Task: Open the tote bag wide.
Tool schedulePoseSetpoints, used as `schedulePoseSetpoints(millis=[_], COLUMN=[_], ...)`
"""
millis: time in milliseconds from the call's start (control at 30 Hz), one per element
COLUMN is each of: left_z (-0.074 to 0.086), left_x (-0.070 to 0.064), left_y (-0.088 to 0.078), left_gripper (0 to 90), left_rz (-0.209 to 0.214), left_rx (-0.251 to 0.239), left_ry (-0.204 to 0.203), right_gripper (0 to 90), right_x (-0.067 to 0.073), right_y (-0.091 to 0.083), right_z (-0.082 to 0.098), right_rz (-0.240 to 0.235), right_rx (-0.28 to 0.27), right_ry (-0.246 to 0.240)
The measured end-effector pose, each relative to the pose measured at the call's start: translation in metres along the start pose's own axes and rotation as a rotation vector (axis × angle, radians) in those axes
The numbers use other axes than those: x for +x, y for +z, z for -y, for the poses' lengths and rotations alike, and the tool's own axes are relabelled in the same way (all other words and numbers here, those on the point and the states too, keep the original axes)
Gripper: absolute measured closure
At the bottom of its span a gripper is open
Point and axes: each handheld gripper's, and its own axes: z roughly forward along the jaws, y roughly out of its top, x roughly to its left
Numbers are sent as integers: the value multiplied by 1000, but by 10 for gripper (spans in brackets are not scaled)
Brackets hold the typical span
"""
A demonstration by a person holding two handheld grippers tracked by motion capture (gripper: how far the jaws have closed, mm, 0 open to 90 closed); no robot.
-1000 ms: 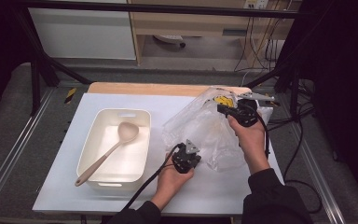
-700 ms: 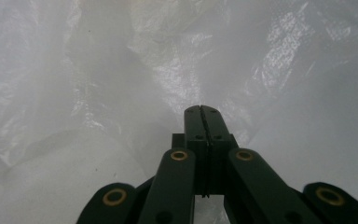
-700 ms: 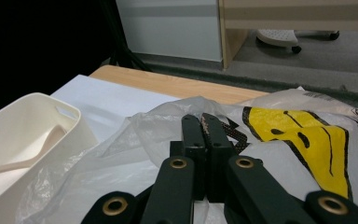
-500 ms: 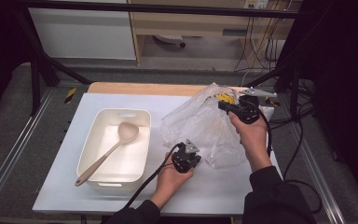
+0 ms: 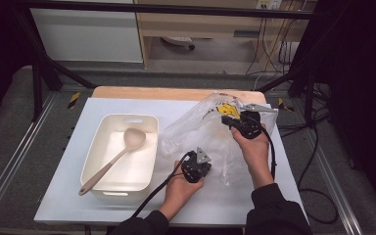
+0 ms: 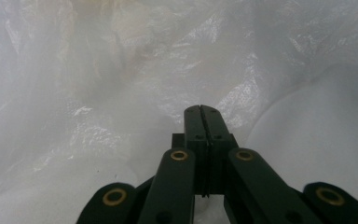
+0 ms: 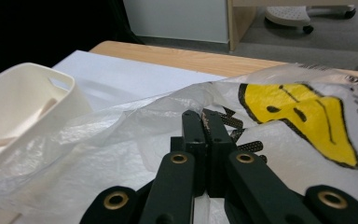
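A clear plastic bag with a yellow print lies crumpled on the right half of the white table. My right gripper is at the bag's far right top, shut, with a fold of film running into its closed jaws beside the yellow print. My left gripper sits at the bag's near edge. Its jaws are pressed together against the film; I cannot see whether film is pinched between them.
A white tub with a beige spoon in it stands to the left of the bag; its rim also shows in the right gripper view. A wooden strip runs along the table's far edge. Cables hang at the right.
My right hand has sunk a little and come slightly nearer, and the bag's raised top has dropped with it. The left hand has kept still.
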Motion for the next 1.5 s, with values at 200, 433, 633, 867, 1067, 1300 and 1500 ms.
schedulePoseSetpoints(millis=[200,433,633,867,1067,1300,1500], left_z=[0,-3,-11,-17,-19,-19,-21], left_x=[4,5,1,0,2,12,22], left_y=[0,-9,-43,-89,-116,-139,-155], left_gripper=[900,900,900,900,735,474,288], left_rz=[24,38,66,101,77,25,-44], left_rx=[5,-7,-45,-62,-96,-114,-138], left_ry=[-26,-38,-41,-47,-48,-81,-88], right_gripper=[900,900,900,900,900,900,900], right_x=[-12,-14,-7,2,5,5,3], right_y=[-3,9,18,19,18,15,11], right_z=[6,11,13,14,15,21,24], right_rz=[27,31,26,12,9,16,20], right_rx=[9,28,47,60,68,79,78], right_ry=[19,29,19,0,-16,-19,-11])
